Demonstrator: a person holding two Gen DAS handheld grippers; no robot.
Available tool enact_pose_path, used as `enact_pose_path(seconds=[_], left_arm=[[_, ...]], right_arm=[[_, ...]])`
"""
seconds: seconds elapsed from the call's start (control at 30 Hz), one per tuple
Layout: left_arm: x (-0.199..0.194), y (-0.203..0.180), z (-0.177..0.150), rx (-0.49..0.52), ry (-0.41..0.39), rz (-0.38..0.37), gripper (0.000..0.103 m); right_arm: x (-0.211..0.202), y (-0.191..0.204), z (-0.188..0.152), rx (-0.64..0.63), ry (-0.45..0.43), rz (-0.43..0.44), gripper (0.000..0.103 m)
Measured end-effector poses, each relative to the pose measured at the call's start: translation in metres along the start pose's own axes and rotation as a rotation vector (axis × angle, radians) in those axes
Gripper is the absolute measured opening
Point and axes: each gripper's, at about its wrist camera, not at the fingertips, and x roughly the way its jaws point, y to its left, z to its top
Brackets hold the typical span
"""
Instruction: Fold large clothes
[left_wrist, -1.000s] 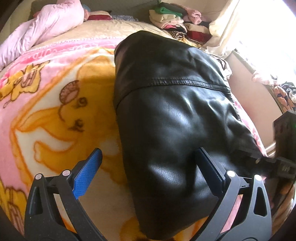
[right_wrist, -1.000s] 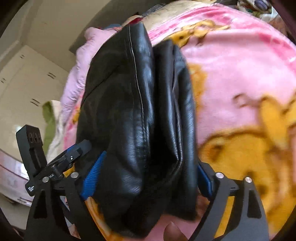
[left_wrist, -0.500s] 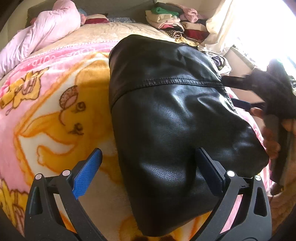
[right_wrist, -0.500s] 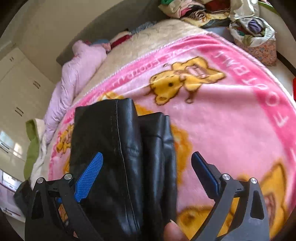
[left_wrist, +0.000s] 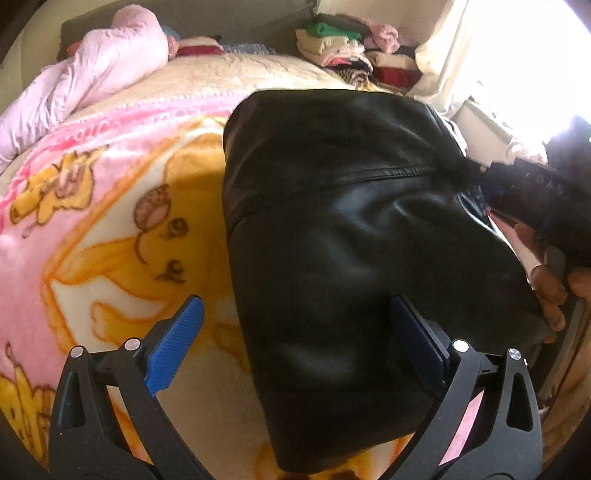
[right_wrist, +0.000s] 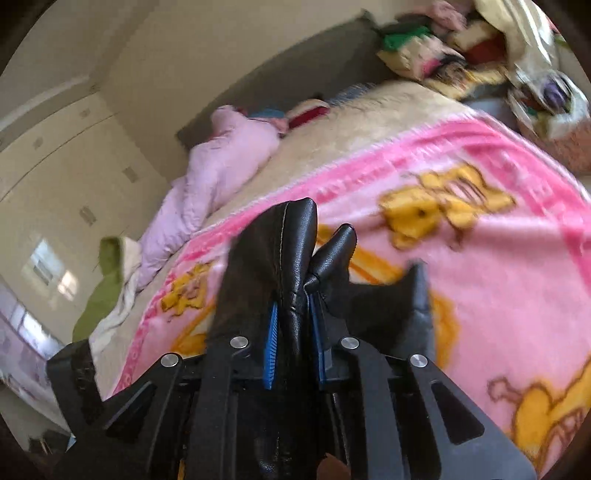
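Closing just now, right tongs (right_wrist: 293, 325) pinch smooth black leather jacket (right_wrist: 280, 258).

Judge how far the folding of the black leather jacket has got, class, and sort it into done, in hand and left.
Done: the black leather jacket already lies doubled into a compact bundle on the pink cartoon blanket.
In hand: the right tool has just closed and now pinches a jacket edge. The left tool hangs open, its fingers astride the bundle's near end.
Left: probably one more fold and smoothing.

Black leather jacket (left_wrist: 351, 229) — on a pink blanket (left_wrist: 48, 236) with yellow cartoon animals.
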Motion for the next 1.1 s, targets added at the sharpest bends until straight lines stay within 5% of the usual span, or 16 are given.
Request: enact_pose_path(seconds=[0.3,0.4,0.5,0.8,1.1], left_arm=[[0.014,-0.025,-0.010,0.074,0.026,-0.017,0.094],[0.013,-0.027,-0.011,0.084,0.015,-0.002,0.094],[0.013,-0.024,-0.010,0.076,0.014,-0.007,0.094],[0.006,-0.031,-0.015,0.087,0.004,0.007,0.094],[-0.002,-0.034,-0.022,0.091,-0.005,0.010,0.094]], right_arm=[[-0.004,-0.014,-0.021,-0.063,-0.007,-0.163,0.030],[-0.011,-0.005,-0.024,-0.088,0.000,-0.174,0.040],[-0.023,0.000,-0.031,-0.091,-0.012,-0.153,0.063],[-0.065,0.008,-0.056,-0.081,-0.038,-0.135,0.066],[-0.072,0.001,-0.091,-0.072,0.039,-0.160,0.066]])
